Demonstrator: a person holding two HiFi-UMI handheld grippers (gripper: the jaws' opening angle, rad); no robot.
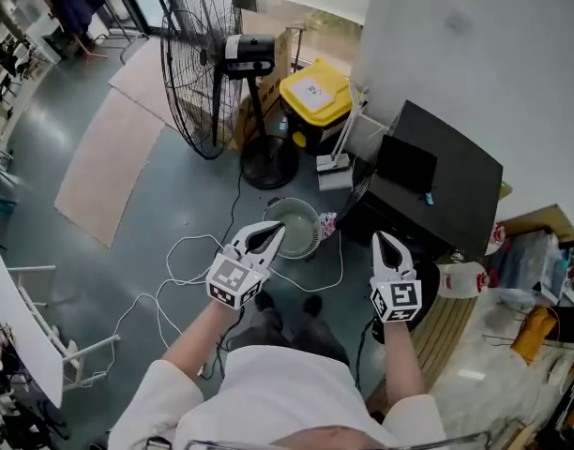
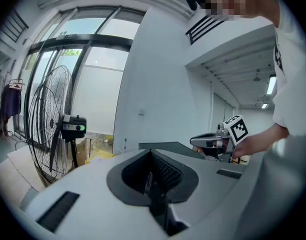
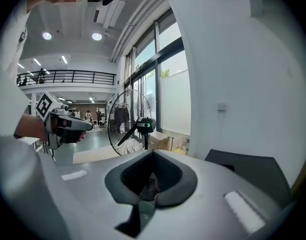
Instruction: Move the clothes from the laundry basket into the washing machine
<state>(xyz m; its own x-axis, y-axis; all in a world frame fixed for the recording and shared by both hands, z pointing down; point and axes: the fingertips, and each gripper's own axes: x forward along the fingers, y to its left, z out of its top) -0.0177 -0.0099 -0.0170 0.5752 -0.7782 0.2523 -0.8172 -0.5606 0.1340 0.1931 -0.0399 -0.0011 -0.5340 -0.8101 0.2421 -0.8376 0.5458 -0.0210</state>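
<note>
Left to right, head view:
- Cardboard sheets flat on the grey floor, far left.
- Pedestal fan beyond them. A white cable loops on the floor below it.
- My left gripper: jaws together, nothing between them, held up off the floor and pointing forward.
- Round pale laundry basket on the floor just past the left gripper's tips, between both grippers. Can't make out any clothes in it.
- Yellow-lidded bin further back, against the white wall.
- My right gripper: jaws together, empty, level with the left one and well apart from it.
- Black box-shaped unit to the right, against the wall. Can't confirm that it's the washing machine.
- White jug on the floor beside the right gripper.
</note>
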